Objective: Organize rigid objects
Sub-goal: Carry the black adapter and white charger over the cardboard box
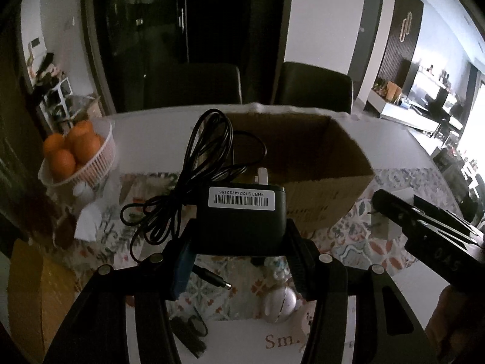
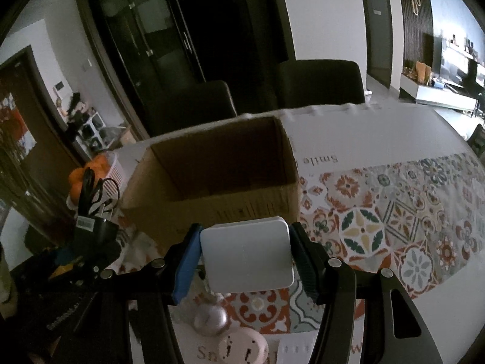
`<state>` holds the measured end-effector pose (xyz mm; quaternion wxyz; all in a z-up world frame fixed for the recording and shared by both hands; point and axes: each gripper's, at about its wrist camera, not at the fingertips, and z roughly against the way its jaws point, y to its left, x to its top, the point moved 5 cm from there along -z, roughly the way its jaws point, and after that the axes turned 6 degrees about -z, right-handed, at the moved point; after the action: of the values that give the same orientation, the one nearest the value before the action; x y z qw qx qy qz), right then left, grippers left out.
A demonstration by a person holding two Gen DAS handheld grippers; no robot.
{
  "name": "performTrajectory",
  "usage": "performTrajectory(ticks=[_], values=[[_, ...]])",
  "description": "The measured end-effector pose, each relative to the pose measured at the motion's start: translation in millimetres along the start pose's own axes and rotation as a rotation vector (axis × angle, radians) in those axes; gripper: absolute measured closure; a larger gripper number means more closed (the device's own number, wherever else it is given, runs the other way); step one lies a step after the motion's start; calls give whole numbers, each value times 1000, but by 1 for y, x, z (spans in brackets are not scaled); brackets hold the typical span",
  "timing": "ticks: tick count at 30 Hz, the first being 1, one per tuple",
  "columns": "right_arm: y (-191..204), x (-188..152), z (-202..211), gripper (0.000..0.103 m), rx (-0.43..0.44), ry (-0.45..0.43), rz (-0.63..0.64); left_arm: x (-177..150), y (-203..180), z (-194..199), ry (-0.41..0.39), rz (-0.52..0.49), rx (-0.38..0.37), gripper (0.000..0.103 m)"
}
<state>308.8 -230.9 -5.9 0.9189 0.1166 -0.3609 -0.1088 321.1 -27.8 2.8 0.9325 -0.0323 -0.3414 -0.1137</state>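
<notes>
- Dim room around us: a table under a patterned tablecloth, two dark chairs at its far edge, tall dark cabinets behind them.
- We see the black power adapter clamped between the pads of the left gripper, one pad on each side wall, its barcode label facing up.
- Its body sits at the fingertips, held above the cloth; the plug pins point away from us toward the box.
- Its black cable loops up and to the left of the adapter, and the barrel tip hangs loose below the left finger.
- We see the white rounded block gripped by the right gripper, the blue pad on its left edge and the black ribbed pad on its right edge.
- That block fills the gap between the fingers and sits above the cloth, just in front of the box's near wall.
- An open cardboard box stands on the table past both grippers, its dark interior not readable.
- Beneath the grippers lie a small round metallic object and a pale plug-like piece.
- A white basket of oranges stands left of the box.
</notes>
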Motion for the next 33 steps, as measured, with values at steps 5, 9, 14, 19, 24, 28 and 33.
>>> performTrajectory(ticks=[5,9,14,19,24,28,33], values=[[4,19,5,45,24,-14,-10,22,-2,7,-25,-11,7,50],[6,34,4,45,32,-18,-18,38,-2,6,-22,-13,3,50],[8,53,-3,44,37,-20,-25,53,0,0,-22,-4,5,50],[10,65,-14,44,56,-6,-27,67,-1,-10,-26,-8,-14,50],[10,75,-27,44,66,3,-27,79,-2,-22,-25,-19,-39,50],[10,84,-40,44,66,10,-24,87,-3,-36,-16,-29,-56,50],[11,93,-56,44,64,29,-8,93,-2,-53,-5,-49,-68,50]])
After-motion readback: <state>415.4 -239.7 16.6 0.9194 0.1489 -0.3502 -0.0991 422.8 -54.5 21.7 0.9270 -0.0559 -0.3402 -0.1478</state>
